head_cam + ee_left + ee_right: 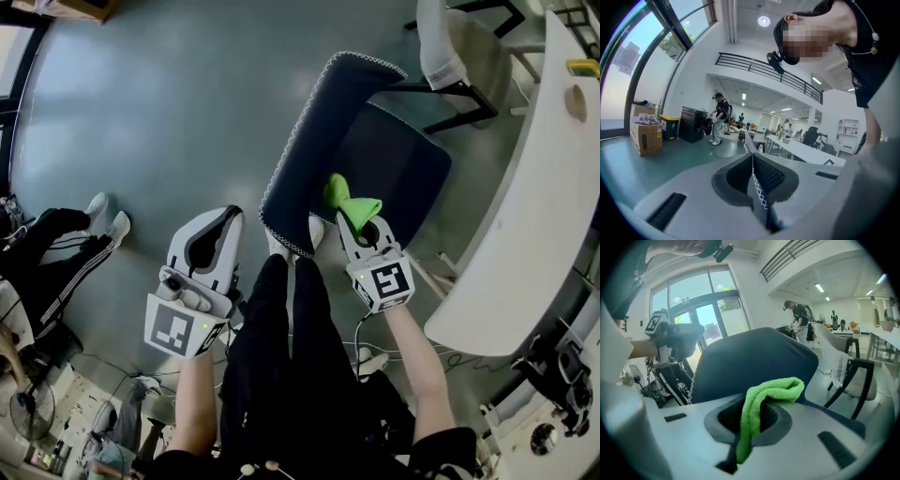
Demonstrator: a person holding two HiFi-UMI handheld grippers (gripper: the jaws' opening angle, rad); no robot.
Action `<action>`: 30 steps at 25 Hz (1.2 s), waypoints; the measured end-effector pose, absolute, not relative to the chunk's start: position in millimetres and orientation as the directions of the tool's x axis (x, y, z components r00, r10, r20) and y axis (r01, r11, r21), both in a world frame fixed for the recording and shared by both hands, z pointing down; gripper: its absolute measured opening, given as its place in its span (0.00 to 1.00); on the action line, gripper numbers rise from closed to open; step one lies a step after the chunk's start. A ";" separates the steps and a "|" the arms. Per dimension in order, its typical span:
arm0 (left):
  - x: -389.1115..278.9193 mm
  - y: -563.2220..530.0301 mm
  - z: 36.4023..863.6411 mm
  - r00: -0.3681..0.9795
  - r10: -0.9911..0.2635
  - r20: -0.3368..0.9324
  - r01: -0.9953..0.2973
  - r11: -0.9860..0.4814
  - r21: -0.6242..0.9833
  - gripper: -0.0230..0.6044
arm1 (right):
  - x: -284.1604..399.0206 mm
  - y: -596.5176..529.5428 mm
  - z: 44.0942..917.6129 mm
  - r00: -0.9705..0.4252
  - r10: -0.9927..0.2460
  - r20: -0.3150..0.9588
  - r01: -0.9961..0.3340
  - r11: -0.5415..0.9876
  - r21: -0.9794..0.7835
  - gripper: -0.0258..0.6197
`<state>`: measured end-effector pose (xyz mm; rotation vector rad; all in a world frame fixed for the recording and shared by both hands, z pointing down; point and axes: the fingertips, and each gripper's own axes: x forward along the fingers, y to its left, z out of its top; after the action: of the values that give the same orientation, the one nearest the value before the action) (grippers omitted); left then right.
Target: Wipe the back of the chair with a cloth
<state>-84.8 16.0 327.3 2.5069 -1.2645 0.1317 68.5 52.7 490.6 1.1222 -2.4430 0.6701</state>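
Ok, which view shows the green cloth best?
The right gripper view: the green cloth fills the centre, pinched in the right gripper, before the chair back. The head view shows it small, from above, by the chair back. The left gripper view misses it.

Bright green cloth (352,201), navy chair (317,131) with white zigzag edging, grey-green floor (169,112), white table (525,234).

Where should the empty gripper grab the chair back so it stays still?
I'd pinch the backrest along its white-stitched rim, coming from the left gripper's side. The panel is thin and upright there, and that edge is clear of the green cloth.
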 end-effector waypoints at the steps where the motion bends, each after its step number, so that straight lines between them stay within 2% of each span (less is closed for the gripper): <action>1: -85.7 16.1 327.3 0.601 -0.767 0.225 -0.797 -0.551 0.250 0.05 | 72.1 43.0 488.3 -0.603 -0.621 0.501 -0.789 0.556 -0.260 0.07; 13: -96.9 16.0 327.5 0.583 -0.782 0.219 -0.803 -0.514 0.302 0.06 | 152.4 -91.5 494.8 -0.280 -0.846 0.453 -0.955 0.197 -0.223 0.07; 19: -93.0 23.7 327.9 0.600 -0.768 0.226 -0.791 -0.525 0.316 0.06 | 180.3 -143.2 529.4 -0.166 -0.855 0.491 -0.974 0.065 -0.215 0.07; 26: -87.6 24.8 329.6 0.611 -0.755 0.237 -0.783 -0.533 0.320 0.06 | 192.4 -167.9 566.7 -0.116 -0.840 0.531 -0.957 -0.049 -0.287 0.07; 30: -84.5 21.5 332.7 0.608 -0.755 0.245 -0.786 -0.531 0.316 0.06 | 192.3 -172.9 581.8 -0.128 -0.825 0.551 -0.953 -0.052 -0.299 0.07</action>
<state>-84.5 21.5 332.7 2.4425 -1.2318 0.1093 192.3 -172.9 581.8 1.9283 -2.0117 0.9351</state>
